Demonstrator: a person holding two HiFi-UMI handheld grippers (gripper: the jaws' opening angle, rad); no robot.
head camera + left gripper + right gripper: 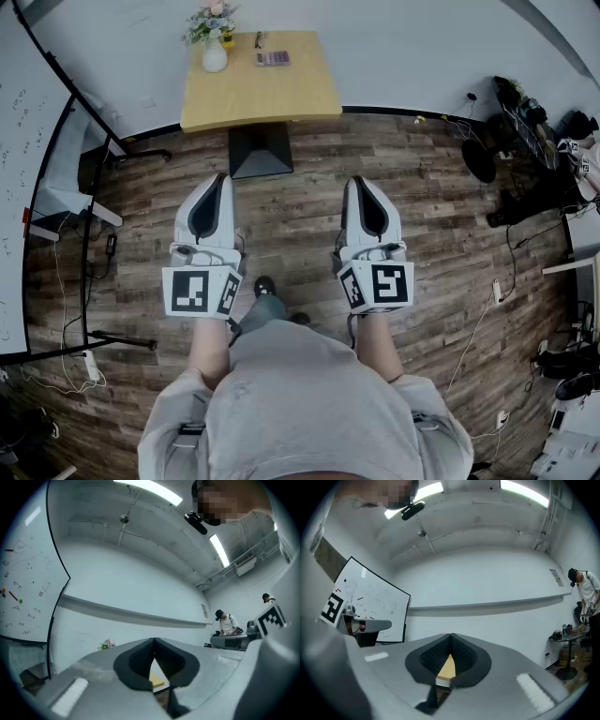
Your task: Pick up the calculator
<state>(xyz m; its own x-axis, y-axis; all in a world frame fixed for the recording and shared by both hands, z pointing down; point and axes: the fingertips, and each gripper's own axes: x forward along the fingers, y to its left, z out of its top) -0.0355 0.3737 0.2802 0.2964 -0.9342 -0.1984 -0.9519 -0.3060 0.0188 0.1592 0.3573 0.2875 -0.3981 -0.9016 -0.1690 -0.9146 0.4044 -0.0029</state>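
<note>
The calculator (273,58), small and purple-grey, lies on the far part of a light wooden table (281,94) against the wall. My left gripper (221,178) and right gripper (357,182) are held side by side over the wood floor, well short of the table, both shut and empty. In the left gripper view the jaw tips (153,640) meet, with a sliver of the table (157,680) seen beneath them. The right gripper view shows the same: tips (450,635) together and the tabletop (447,667) in the gap below.
A white vase of flowers (213,37) stands on the table's left back corner, a dark pen-like thing (258,39) beside the calculator. A whiteboard on a stand (28,187) is at the left. Cables and gear (525,141) clutter the right. Another person (227,622) stands far right.
</note>
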